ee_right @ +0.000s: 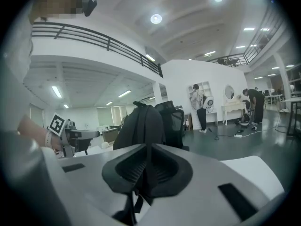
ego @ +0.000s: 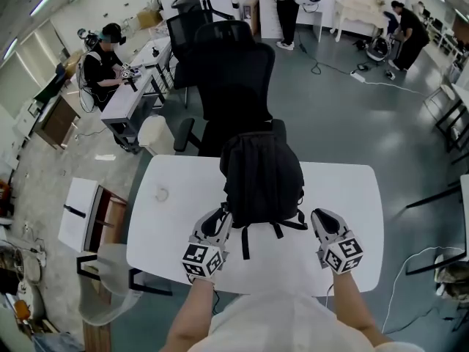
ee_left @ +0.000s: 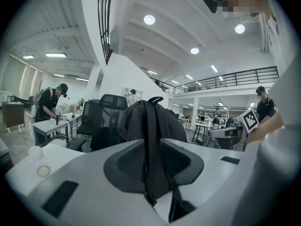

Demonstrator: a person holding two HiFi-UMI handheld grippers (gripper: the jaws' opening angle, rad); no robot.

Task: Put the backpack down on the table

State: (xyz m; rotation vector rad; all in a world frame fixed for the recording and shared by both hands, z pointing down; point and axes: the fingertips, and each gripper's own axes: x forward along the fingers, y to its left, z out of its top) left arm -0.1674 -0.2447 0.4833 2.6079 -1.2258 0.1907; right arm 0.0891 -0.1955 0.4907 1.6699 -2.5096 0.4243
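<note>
On the white table [ego: 168,226] before you, with a black office chair [ego: 234,72] beyond, the black backpack [ego: 260,174] is upright above the far middle; whether it rests there cannot be told. Your 2 grippers flank it: left gripper [ego: 223,215] clenched on the left strap [ee_left: 151,159], right gripper [ego: 317,217] clenched on the right strap [ee_right: 131,206].

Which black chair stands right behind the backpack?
The nearer high-backed chair, directly behind the backpack at the table; the other chair stands farther back and left.
</note>
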